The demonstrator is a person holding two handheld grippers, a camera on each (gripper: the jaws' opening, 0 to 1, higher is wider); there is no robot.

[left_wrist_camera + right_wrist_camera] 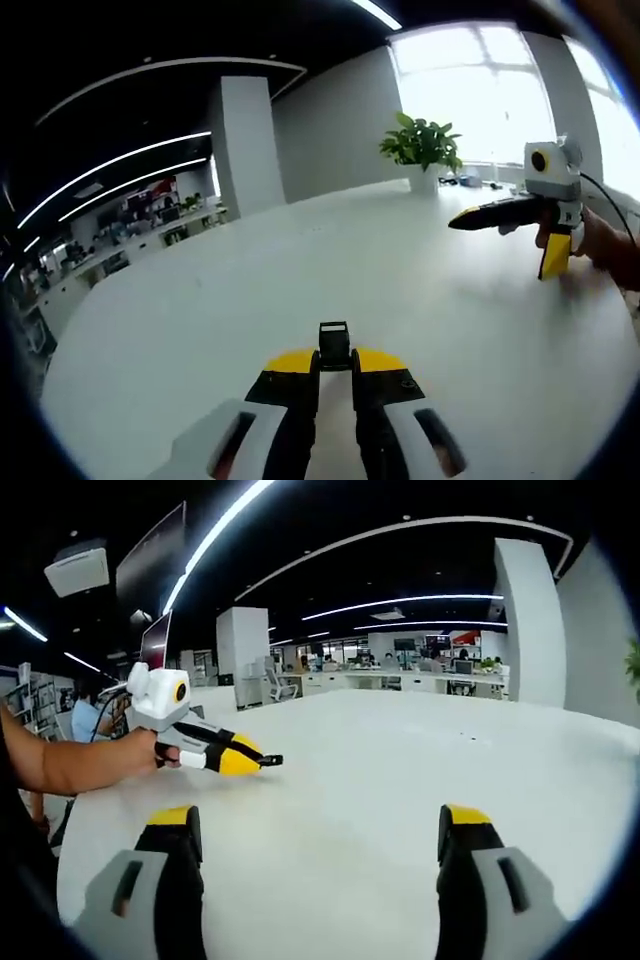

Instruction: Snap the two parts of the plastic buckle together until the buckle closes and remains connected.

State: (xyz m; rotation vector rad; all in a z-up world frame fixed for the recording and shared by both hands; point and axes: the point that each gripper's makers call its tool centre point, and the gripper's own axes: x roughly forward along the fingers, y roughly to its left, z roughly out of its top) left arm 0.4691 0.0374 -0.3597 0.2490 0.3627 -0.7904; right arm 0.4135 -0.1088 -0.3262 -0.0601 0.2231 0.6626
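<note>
big white table [300, 270] fills the workspace, open office behind it, potted plant [423, 148] at the far edge by the window.

left gripper [333, 362]: jaws clenched on a small black buckle part [333, 342], pinched between the yellow tips and poking forward past them, lifted over the table. in the right gripper view the same gripper [266, 761] comes in from the left, held by the person's hand [150, 748], with the black piece sticking out of its tip.

right gripper [318, 830]: released, jaws spread wide apart, nothing between them, bare table under the gap. in the left gripper view it sits off to the right [462, 220], well apart from the left one, pointing inward. from that angle i can't tell how its jaws stand; the right gripper view settles it.

second buckle half: can't locate it in either view. not on the stretch of table i can see, not in the right jaws.

step in hand, my read: one half is grasped, mating half not yet picked up, so the snap hasn't started. early in the task.

next move calls for: find the other half, close the right jaws on it with its mating end exposed, then bring both tips together, line the parts up on one axis and push straight in until it latches. risk: the left's grip is on a small bit of plastic, so an off-axis push could twist it out.
</note>
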